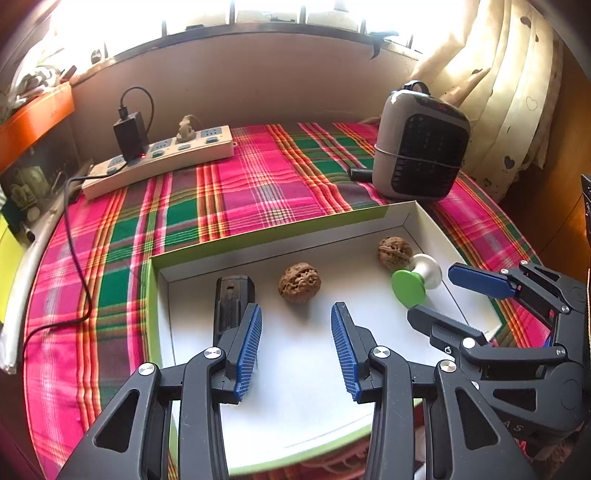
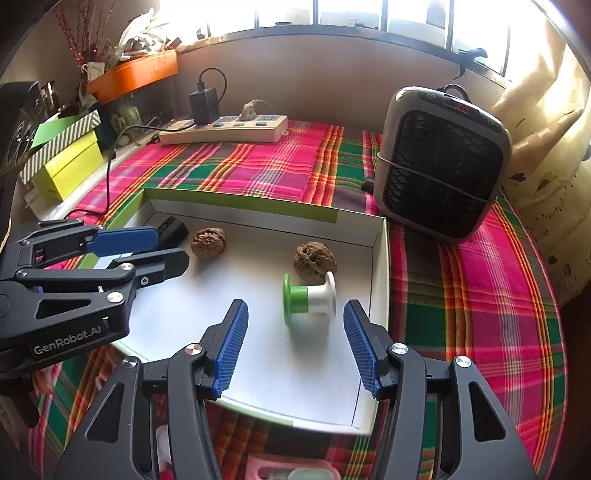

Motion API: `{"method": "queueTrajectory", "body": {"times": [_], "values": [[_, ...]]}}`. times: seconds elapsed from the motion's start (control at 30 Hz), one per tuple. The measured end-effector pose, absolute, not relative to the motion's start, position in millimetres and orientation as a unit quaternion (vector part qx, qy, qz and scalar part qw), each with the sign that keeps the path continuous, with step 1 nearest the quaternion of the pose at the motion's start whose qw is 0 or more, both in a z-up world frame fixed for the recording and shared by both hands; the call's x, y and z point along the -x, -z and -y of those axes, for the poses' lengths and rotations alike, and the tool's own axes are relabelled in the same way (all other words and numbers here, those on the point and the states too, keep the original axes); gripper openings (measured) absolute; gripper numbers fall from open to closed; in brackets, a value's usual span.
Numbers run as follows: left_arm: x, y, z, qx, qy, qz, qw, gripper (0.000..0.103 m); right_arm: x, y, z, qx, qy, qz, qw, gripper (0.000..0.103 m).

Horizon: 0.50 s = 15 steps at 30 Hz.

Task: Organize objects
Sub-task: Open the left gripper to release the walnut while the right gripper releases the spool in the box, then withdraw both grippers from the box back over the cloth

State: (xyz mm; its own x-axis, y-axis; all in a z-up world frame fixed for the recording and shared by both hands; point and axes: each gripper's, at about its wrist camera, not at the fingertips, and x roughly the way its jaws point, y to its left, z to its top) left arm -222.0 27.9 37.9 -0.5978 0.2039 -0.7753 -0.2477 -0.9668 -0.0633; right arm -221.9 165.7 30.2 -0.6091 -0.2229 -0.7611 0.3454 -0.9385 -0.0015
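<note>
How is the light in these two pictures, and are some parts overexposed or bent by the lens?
Left wrist view: the window is blown out white, and the tray edge curves from fisheye distortion. Right wrist view: the window glares too, and the spool throws a soft shadow.

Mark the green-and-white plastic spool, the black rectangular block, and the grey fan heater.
green-and-white plastic spool [image 2: 309, 300]: right wrist view, its barrel.
black rectangular block [image 1: 233, 300]: left wrist view, top face.
grey fan heater [image 2: 441, 173]: right wrist view, front grille.
</note>
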Motion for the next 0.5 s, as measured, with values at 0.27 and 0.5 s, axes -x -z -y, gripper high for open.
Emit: {"method": "queueTrajectory", "body": {"times": [0.27,0.5], "values": [[203.1,-42.4,-24.2,0.425,-0.897,-0.018,0.119,0.037,208.0,-36.0,-172.5,-0.405,0.899,-0.056,0.157,0.055],[181.8,-47.0,-20.7,0.414,-0.902,-0.005,0.119,0.038,189.9,-41.5,-179.3,-0.393,0.904,-0.047,0.159,0.055]]}}
